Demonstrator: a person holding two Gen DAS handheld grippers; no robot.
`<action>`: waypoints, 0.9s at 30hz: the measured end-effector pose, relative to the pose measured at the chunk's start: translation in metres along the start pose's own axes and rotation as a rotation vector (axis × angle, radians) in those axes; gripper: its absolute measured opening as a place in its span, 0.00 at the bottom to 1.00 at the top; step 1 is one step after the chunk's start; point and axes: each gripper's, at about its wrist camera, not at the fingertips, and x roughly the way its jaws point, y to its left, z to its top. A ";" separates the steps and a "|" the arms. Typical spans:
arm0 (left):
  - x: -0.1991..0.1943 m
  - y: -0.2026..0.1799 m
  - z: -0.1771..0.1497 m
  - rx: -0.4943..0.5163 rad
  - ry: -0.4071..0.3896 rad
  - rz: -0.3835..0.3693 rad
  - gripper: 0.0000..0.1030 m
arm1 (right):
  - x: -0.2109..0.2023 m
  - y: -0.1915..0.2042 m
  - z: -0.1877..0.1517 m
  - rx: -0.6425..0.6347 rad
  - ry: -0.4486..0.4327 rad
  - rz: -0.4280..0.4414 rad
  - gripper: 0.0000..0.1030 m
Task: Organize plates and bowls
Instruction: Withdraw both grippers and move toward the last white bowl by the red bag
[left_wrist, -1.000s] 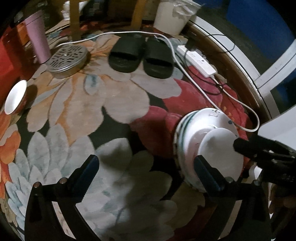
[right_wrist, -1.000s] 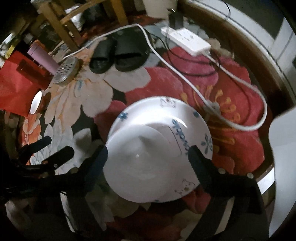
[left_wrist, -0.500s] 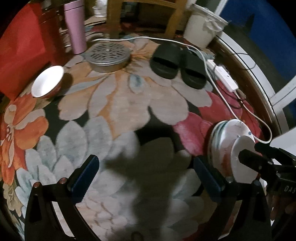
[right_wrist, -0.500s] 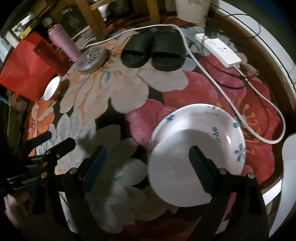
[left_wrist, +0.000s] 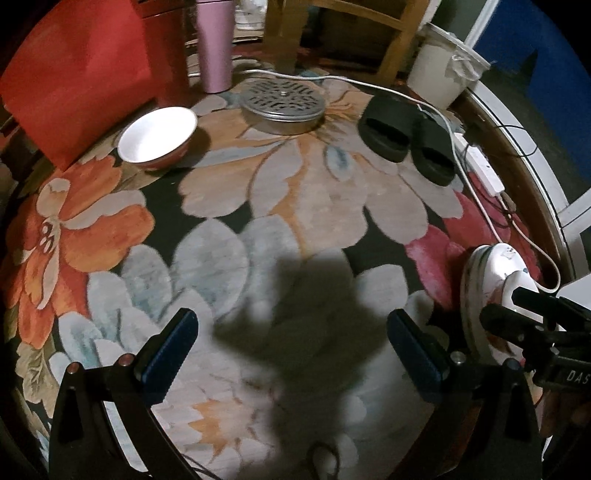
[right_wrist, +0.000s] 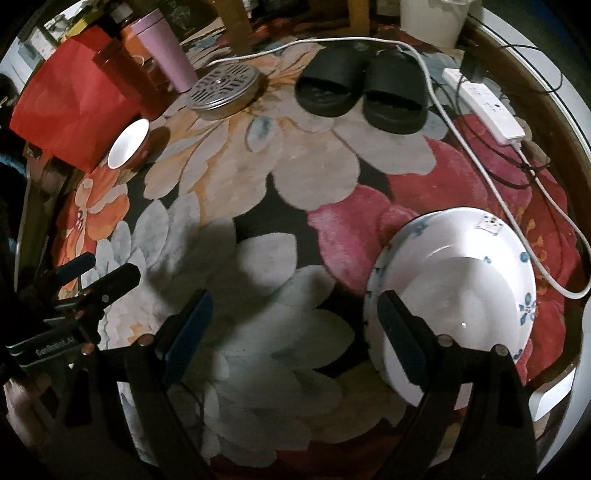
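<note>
Both empty: left gripper (left_wrist: 290, 341) wide open over bare carpet (left_wrist: 295, 206), nothing btwn jaws; right gripper (right_wrist: 295, 325) likewise wide, its right finger overlapping rim of plate stack (right_wrist: 458, 291) in view, contact unclear. Stack w/ small white dish on top sits at carpet's right edge, just beside white cable (right_wrist: 491, 184). Red bowl (left_wrist: 157, 138) far off, upper left, against red bag (left_wrist: 81, 70). Risks, as judged: soft pile = wobbly stack; rim clip on pass could tip or slide top dish. Cable snag could drag power strip (right_wrist: 487, 107). Bowl near bag = awkward jaw entry. Slippers (right_wrist: 362, 92), metal tin (right_wrist: 223, 86) in travel path.
</note>
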 end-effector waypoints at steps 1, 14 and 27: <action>-0.001 0.004 -0.001 -0.004 0.000 0.004 0.99 | 0.001 0.003 0.000 -0.004 0.002 0.001 0.89; -0.011 0.053 -0.017 -0.060 -0.020 0.046 0.99 | 0.018 0.042 -0.005 -0.053 0.033 0.020 0.89; -0.020 0.102 -0.037 -0.131 -0.022 0.081 0.99 | 0.032 0.085 -0.009 -0.118 0.054 0.035 0.92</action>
